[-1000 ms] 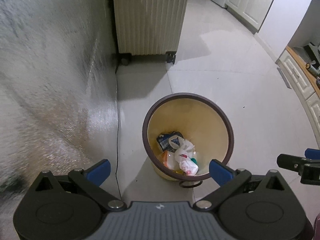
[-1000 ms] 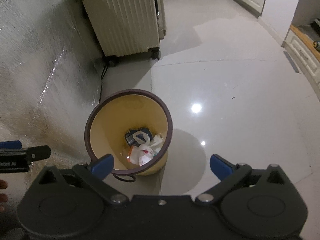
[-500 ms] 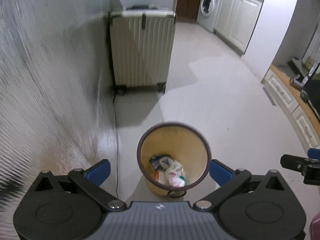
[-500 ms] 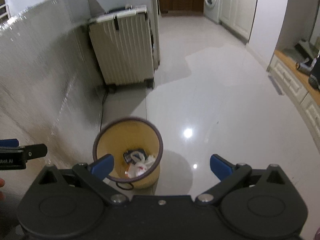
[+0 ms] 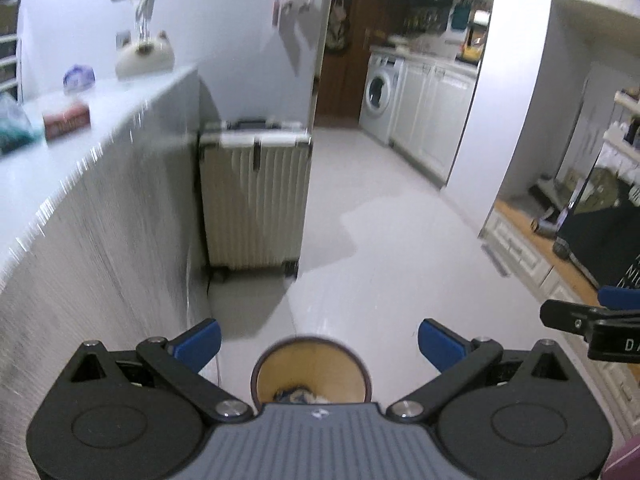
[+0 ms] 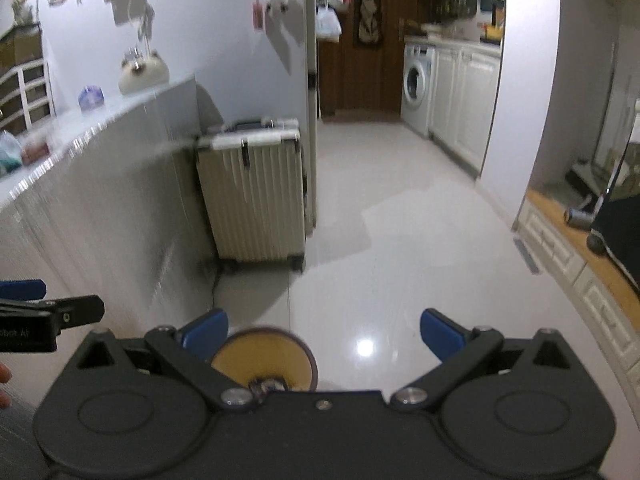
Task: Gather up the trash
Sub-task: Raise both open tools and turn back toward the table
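A round bin [image 5: 310, 368] with a dark rim and yellow inside stands on the floor far below, mostly cut off by my left gripper's body. A bit of trash [image 5: 298, 395] shows in its bottom. My left gripper [image 5: 318, 342] is high above it, open and empty. The right wrist view has the bin [image 6: 266, 360] low and left of centre, with my right gripper [image 6: 324, 334] open and empty above the floor. On the grey counter [image 5: 100, 120] at the left lie a red box [image 5: 66, 120], a greenish bag [image 5: 12, 128] and a bluish wad [image 5: 78, 78].
A ribbed cream suitcase [image 5: 256, 196] stands against the counter's end. Glossy tiled floor [image 5: 380, 240] runs back to white cabinets and a washing machine [image 5: 380, 96]. A low wooden-topped cabinet [image 5: 560, 268] lines the right side. A cable [image 5: 188, 280] hangs down the counter's side.
Both grippers have risen and tilted up from just above the bin. The bin has shrunk to the bottom edge, and the counter top and kitchen have come into sight.
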Available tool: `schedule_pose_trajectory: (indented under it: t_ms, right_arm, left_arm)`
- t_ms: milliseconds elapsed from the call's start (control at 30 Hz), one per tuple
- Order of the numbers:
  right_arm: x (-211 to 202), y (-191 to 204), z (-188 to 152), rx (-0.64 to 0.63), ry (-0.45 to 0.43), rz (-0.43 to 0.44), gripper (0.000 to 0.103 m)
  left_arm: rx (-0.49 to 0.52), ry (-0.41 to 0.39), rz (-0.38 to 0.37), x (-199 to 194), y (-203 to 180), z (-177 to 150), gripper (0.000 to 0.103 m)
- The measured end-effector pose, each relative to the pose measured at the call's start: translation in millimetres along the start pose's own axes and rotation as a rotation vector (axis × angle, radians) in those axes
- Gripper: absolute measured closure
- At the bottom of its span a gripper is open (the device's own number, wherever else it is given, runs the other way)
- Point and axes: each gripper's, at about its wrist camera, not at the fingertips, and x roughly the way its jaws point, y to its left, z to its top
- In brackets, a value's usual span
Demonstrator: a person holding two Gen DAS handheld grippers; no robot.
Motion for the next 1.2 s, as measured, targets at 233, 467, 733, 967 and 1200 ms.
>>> schedule_pose_trajectory:
  t_ms: [233,467,733,967,1200]
  right_arm:
    - [-50.5,3.1,29.7,-0.006,-0.123,0.008,0.000]
    - [-86.9,11.6,48.3,-0.016,-0.210,0.030,0.000]
    - [-112.2,31.1,64.6,-0.011,-0.282,0.069,0.000]
    - [-119.3,56.7,76.2,0.009,-0.338,0.129,0.000]
    - [-107.6,100.3,89.7,-0.046,-0.334,0.188,0.000]
  left_arm:
    - [0.027,-0.122,-0.001,-60.3,-12.3,27.2,0.000]
    - [0.057,-0.230,0.014,-113.8,-14.1,43.9,0.000]
    - [0.067,-0.314,0.037,-159.4,-2.5,59.3,0.000]
    - [0.061,-0.362,0.093,-189.5,25.6,66.8,0.000]
    - [0.034,-0.373,0.165,-205.8,78.6,65.5,0.000]
